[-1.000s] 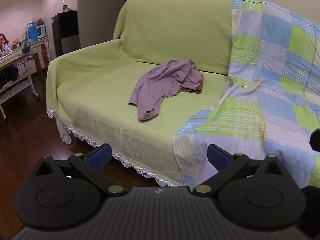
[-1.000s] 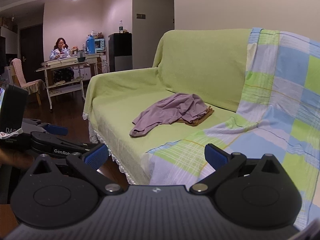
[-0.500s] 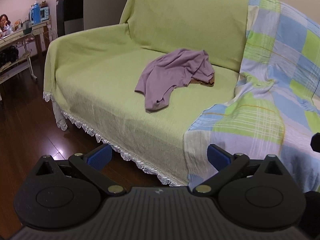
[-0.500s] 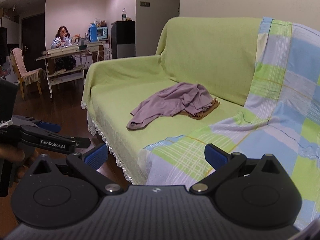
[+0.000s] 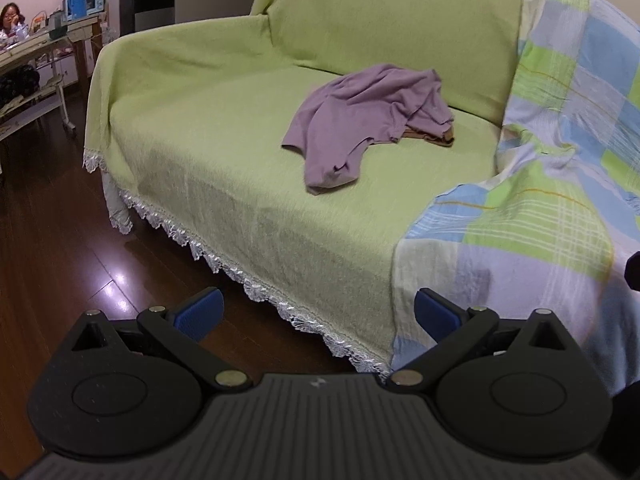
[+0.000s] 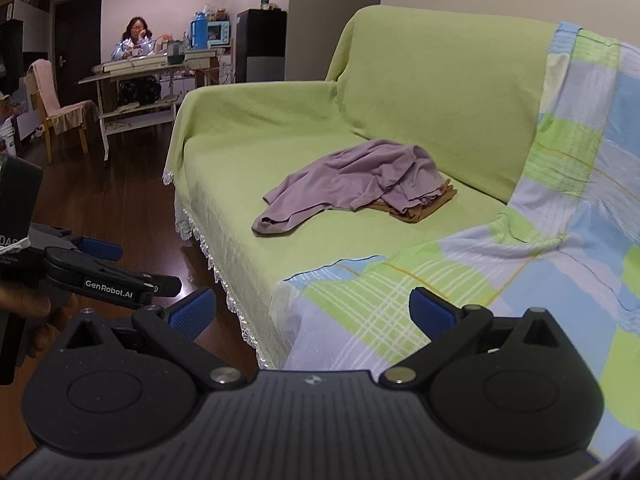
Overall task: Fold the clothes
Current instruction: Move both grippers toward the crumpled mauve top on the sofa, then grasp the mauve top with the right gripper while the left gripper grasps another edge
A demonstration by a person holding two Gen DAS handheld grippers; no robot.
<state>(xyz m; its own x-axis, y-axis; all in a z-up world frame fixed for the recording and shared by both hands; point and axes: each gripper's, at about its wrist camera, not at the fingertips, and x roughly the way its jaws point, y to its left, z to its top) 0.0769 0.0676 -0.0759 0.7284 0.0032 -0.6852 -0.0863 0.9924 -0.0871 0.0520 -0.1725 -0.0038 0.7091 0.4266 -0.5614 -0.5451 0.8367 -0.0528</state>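
Observation:
A crumpled purple garment (image 5: 368,120) lies on the green-covered sofa seat (image 5: 224,152), partly over a folded brown garment (image 5: 432,136). Both also show in the right wrist view, the purple garment (image 6: 352,188) over the brown one (image 6: 420,208). My left gripper (image 5: 316,312) is open and empty, in front of the sofa's front edge, well short of the clothes. My right gripper (image 6: 312,312) is open and empty, in front of the plaid blanket. The left gripper also shows in the right wrist view (image 6: 132,276) at the left.
A blue, green and lilac plaid blanket (image 5: 560,184) covers the sofa's right part. Dark wood floor (image 5: 60,248) lies in front of the sofa. A table (image 6: 152,68) with a seated person (image 6: 134,40), a chair (image 6: 60,112) and a black fridge (image 6: 260,44) stand at the far left.
Both grippers have moved closer to the sofa and the clothes look larger. The left view has tilted down toward the seat. Both stay open.

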